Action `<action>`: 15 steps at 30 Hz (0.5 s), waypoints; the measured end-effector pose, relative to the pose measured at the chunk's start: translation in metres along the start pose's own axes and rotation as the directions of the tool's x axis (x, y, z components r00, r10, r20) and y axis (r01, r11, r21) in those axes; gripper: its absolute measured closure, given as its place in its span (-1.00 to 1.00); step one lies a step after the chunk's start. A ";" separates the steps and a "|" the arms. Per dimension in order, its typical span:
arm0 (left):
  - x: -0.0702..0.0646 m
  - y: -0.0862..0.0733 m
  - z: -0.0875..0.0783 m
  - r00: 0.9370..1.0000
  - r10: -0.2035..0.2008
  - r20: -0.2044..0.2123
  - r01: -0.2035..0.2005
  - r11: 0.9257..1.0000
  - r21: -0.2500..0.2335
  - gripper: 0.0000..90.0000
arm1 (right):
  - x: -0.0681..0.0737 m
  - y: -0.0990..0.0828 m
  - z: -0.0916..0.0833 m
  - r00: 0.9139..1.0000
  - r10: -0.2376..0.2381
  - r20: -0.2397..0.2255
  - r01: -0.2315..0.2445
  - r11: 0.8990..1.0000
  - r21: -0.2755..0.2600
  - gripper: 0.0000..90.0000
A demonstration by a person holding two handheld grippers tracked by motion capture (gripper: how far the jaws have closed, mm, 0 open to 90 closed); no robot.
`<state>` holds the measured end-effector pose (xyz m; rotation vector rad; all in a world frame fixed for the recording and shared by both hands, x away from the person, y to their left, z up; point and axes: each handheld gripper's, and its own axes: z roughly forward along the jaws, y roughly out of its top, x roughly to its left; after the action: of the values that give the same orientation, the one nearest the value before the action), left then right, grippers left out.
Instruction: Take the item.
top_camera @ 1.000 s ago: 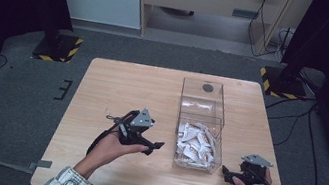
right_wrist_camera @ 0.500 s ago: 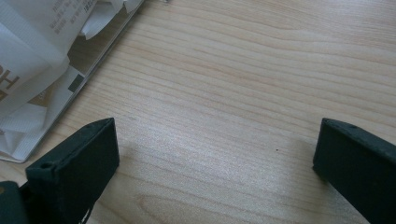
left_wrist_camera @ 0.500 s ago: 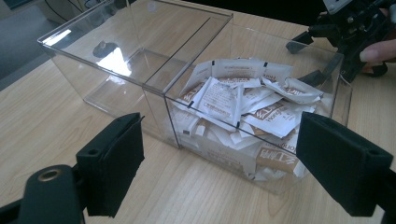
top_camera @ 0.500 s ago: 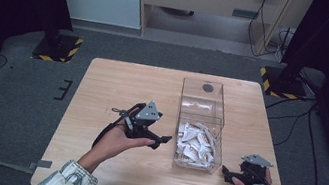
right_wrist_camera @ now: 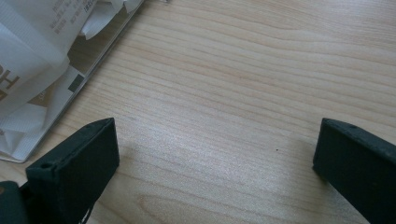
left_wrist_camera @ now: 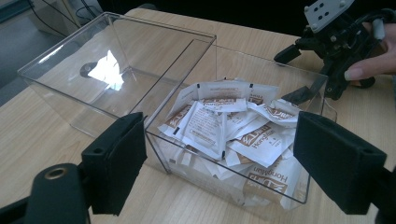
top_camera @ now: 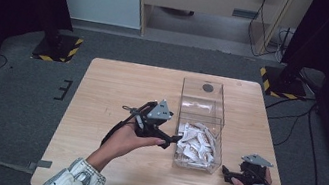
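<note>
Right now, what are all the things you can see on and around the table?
Table: one, light wood, centre of the room.
Box: one, clear plastic, two compartments, right half of the table.
Sachets: a heap, white with brown print, in the box's near compartment; far compartment has none.
Stand bases: two, black with yellow stripes, on the floor at the table's far corners.
Left gripper: one, black, open, at the box's near-left wall.
Right gripper: one, black, open, low over the table by the box's near-right corner.
</note>
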<state>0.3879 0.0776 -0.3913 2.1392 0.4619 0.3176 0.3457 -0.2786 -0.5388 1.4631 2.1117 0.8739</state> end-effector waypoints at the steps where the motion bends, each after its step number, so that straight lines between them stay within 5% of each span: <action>1: 0.000 0.001 0.001 1.000 -0.001 0.000 0.001 1.000 0.001 -0.61 | 0.000 0.000 0.000 1.000 0.000 0.000 0.000 1.000 0.000 -0.99; 15: -0.002 0.014 0.023 1.000 0.009 0.011 -0.009 1.000 0.030 -0.25 | 0.000 0.000 0.000 1.000 -0.002 -0.002 0.002 1.000 -0.001 -0.98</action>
<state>0.3984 0.0528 -0.3930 2.1719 0.4532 0.3055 0.3456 -0.2790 -0.5388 1.4602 2.1139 0.8759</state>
